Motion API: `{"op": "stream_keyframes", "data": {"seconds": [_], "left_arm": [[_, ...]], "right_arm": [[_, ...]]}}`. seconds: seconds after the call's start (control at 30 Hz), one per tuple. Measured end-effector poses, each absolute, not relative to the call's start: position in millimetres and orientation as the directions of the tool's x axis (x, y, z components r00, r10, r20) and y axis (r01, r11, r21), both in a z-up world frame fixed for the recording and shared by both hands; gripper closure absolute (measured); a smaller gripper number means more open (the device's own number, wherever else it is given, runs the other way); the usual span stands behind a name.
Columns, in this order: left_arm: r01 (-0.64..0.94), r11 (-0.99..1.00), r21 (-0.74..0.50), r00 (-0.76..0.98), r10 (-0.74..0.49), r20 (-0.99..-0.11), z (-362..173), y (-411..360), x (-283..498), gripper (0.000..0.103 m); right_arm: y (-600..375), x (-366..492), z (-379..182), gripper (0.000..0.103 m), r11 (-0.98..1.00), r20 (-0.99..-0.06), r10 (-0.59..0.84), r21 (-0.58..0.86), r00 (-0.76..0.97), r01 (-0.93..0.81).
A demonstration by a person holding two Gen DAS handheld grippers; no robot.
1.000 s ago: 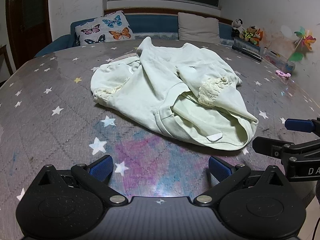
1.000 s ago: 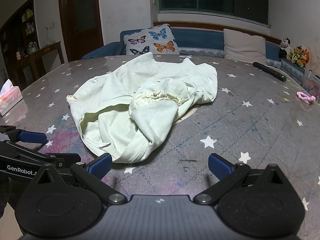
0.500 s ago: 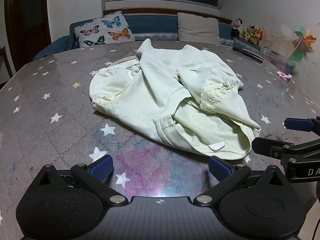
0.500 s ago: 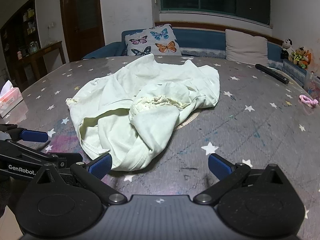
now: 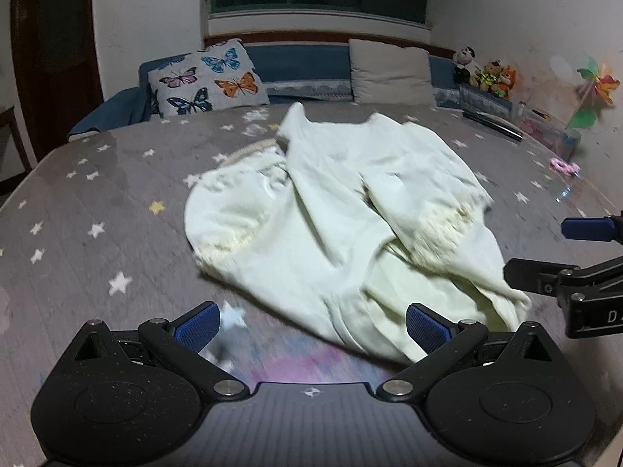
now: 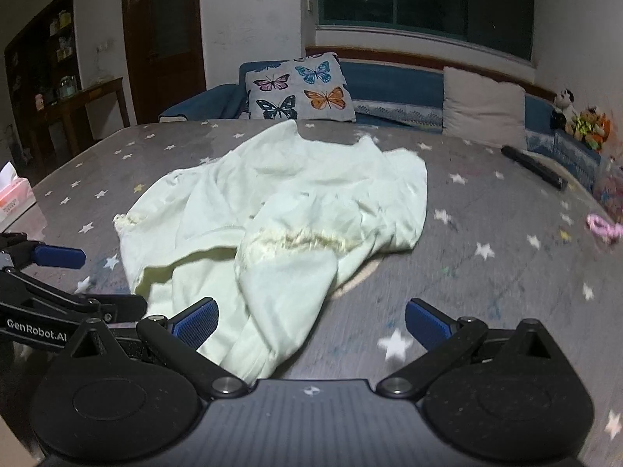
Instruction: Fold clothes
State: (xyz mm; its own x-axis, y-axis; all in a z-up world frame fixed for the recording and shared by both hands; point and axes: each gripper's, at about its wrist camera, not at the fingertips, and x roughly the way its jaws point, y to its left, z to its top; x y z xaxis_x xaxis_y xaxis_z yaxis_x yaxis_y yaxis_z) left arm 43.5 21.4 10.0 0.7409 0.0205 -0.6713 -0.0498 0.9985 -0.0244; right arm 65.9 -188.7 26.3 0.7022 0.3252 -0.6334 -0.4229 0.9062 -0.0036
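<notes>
A pale green garment [image 5: 350,233] lies crumpled in the middle of the tabletop [image 5: 97,210], which wears a grey cloth printed with stars. Its lace-trimmed cuffs are bunched up, and its near hem comes close to the near edge. Along the far edge sits a blue sofa with a butterfly pillow [image 5: 206,78] and a plain beige cushion [image 5: 389,72]. Near the far right corner a dark remote control [image 6: 533,167] lies on the cloth. A pink hair tie [image 6: 603,227] lies near the right edge, close to a clear box whose contents are too blurred to tell. Soft toys [image 5: 486,72] perch beyond that corner and a coloured pinwheel [image 5: 595,89] stands by the wall. A tissue box [image 6: 13,198] sits at the left edge. Nothing lies between the grippers and the fabric.

The left gripper [image 5: 311,323] hovers low over the near edge, level and pointing at the garment's near hem, its blue-padded fingers spread wide with nothing between them. The right gripper [image 6: 311,323] sits just beside it at the same edge, also level and spread wide, gripping nothing; its left pad overlaps the fabric's near fold in its own view, though contact cannot be told. Each gripper's fingers show at the side of the other's view.
</notes>
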Motion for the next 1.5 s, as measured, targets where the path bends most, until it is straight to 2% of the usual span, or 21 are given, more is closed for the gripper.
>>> {"op": "stream_keyframes", "data": {"seconds": [0.2, 0.6, 0.7, 0.83, 0.9, 1.0, 1.07, 1.1, 1.17, 1.27, 1.33, 1.37, 1.4, 1.43, 1.5], "left_arm": [[-0.089, 0.996, 0.01, 0.738, 0.072, -0.671, 12.2, 37.1, 65.5, 0.0], [-0.17, 0.984, 0.049, 0.727, 0.159, -0.668, 15.5, 77.8, 108.4, 0.001], [-0.189, 0.981, 0.042, 0.724, 0.168, -0.669, 15.1, 89.0, 120.5, 0.002], [-0.207, 0.978, 0.031, 0.72, 0.174, -0.672, 13.9, 104.4, 140.9, 0.009], [-0.21, 0.977, 0.037, 0.719, 0.18, -0.672, 12.1, 110.4, 152.5, 0.015], [-0.201, 0.979, 0.037, 0.712, 0.172, -0.681, 7.2, 118.9, 170.4, 0.016], [-0.193, 0.98, 0.035, 0.702, 0.164, -0.693, 2.3, 122.9, 180.7, 0.021], [-0.188, 0.982, 0.033, 0.695, 0.156, -0.702, -0.7, 124.2, 185.3, 0.024], [-0.174, 0.985, 0.018, 0.682, 0.134, -0.719, -5.9, 125.5, 190.6, 0.027], [-0.164, 0.986, 0.016, 0.687, 0.126, -0.715, -10.2, 126.4, 192.0, 0.03], [-0.16, 0.987, 0.016, 0.695, 0.124, -0.709, -10.2, 126.1, 190.5, 0.037], [-0.159, 0.987, 0.018, 0.699, 0.126, -0.704, -9.4, 126.3, 189.4, 0.045], [-0.159, 0.987, 0.019, 0.703, 0.127, -0.7, -8.7, 126.6, 188.3, 0.057], [-0.158, 0.987, 0.014, 0.706, 0.123, -0.697, -8.0, 126.7, 187.2, 0.063], [-0.148, 0.989, -0.014, 0.713, 0.097, -0.695, -7.1, 127.8, 185.3, 0.086]], "right_arm": [[-173.2, 92.1, 34.9, 0.001, 0.897, -0.624, 0.309, -0.059, 0.717, -0.438], [-122.3, 152.6, 34.2, 0.014, 0.87, -0.657, 0.321, -0.08, 0.682, -0.486], [-108.0, 170.4, 28.6, 0.019, 0.869, -0.675, 0.307, -0.089, 0.671, -0.487], [-94.2, 190.1, 18.2, 0.029, 0.872, -0.711, 0.294, -0.074, 0.638, -0.484], [-89.6, 196.1, 11.9, 0.037, 0.872, -0.724, 0.288, -0.073, 0.627, -0.484], [-85.5, 199.9, 4.2, 0.049, 0.867, -0.738, 0.26, -0.106, 0.623, -0.487], [-85.3, 200.4, 1.1, 0.066, 0.865, -0.743, 0.241, -0.128, 0.625, -0.485], [-86.5, 200.4, 0.3, 0.068, 0.865, -0.744, 0.233, -0.136, 0.627, -0.483], [-92.9, 200.9, 1.1, 0.085, 0.87, -0.744, 0.231, -0.13, 0.627, -0.475], [-108.2, 201.1, 7.0, 0.097, 0.885, -0.738, 0.253, -0.085, 0.626, -0.458], [-119.9, 199.2, 12.7, 0.099, 0.894, -0.728, 0.269, -0.055, 0.631, -0.444], [-124.9, 198.2, 15.1, 0.099, 0.899, -0.722, 0.272, -0.046, 0.636, -0.436], [-129.6, 196.8, 17.4, 0.099, 0.903, -0.716, 0.273, -0.039, 0.643, -0.427], [-134.3, 195.2, 19.8, 0.1, 0.907, -0.709, 0.274, -0.034, 0.65, -0.419], [-144.2, 190.3, 26.1, 0.1, 0.916, -0.693, 0.276, -0.021, 0.666, -0.401]]}}
